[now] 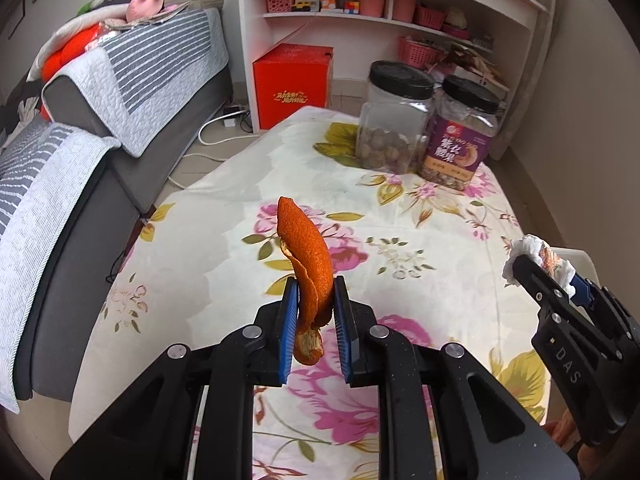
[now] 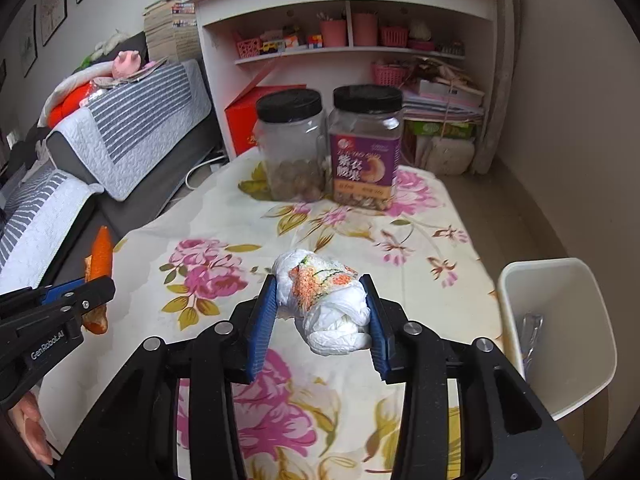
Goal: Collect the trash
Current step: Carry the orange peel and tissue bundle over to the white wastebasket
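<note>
My left gripper [image 1: 316,282] is shut on a long strip of orange peel [image 1: 306,256], which stands up between the blue pads above the floral tablecloth [image 1: 420,216]. The same peel [image 2: 99,258] shows at the left edge of the right wrist view, in the left gripper [image 2: 94,286]. My right gripper [image 2: 322,282] is shut on a crumpled white tissue wad [image 2: 326,300] with orange print, held above the cloth. In the left wrist view that wad [image 1: 538,260] sits at the far right in the right gripper [image 1: 546,270]. A white bin [image 2: 560,320] stands beside the table's right edge.
Two black-lidded plastic jars, one clear [image 2: 290,148] and one purple-labelled [image 2: 366,148], stand at the table's far end. A grey sofa [image 1: 80,152] with striped covers runs along the left. White shelves [image 2: 348,28] and a red box [image 1: 294,84] stand behind the table.
</note>
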